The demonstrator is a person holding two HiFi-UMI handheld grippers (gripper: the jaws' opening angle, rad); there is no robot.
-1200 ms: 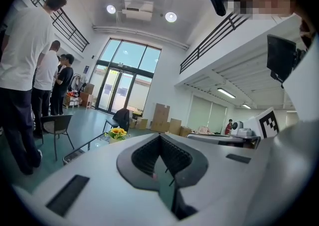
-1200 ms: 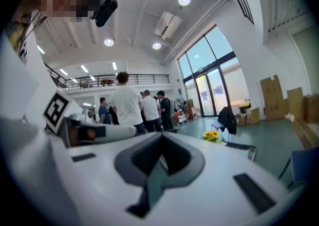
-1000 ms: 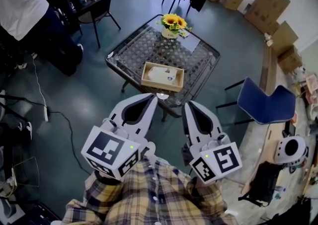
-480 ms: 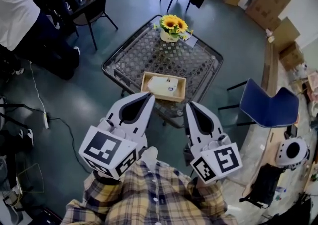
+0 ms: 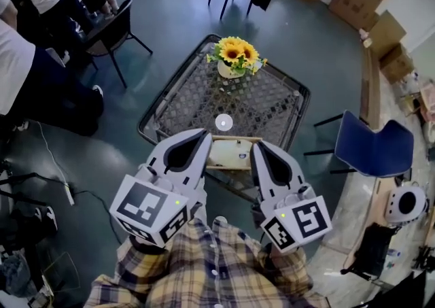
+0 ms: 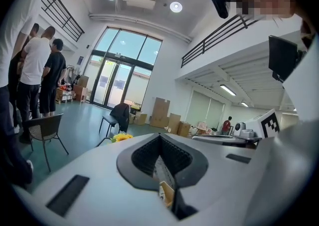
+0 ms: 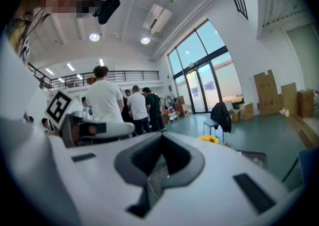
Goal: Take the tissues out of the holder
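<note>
A wooden tissue holder (image 5: 231,153) with white tissues in it sits at the near edge of the mesh-topped table (image 5: 204,89). Both gripper tips cover its two ends. My left gripper (image 5: 204,134) is at its left end, my right gripper (image 5: 256,145) at its right end. Both are held above it, jaws shut and empty. In the left gripper view a strip of the holder (image 6: 167,193) and table mesh shows through the hollow behind the shut tips of that gripper (image 6: 160,134). The right gripper (image 7: 162,134) shows only mesh through its hollow.
A pot of sunflowers (image 5: 234,55) stands at the table's far side, a small white disc (image 5: 223,122) near the middle. A blue chair (image 5: 370,147) is to the right, black chairs (image 5: 109,28) and people (image 5: 27,75) to the left, cardboard boxes (image 5: 370,1) at the back right.
The table has come closer in the head view. The holder, earlier well beyond the gripper tips, now lies between and under them. Both grippers stay shut.
</note>
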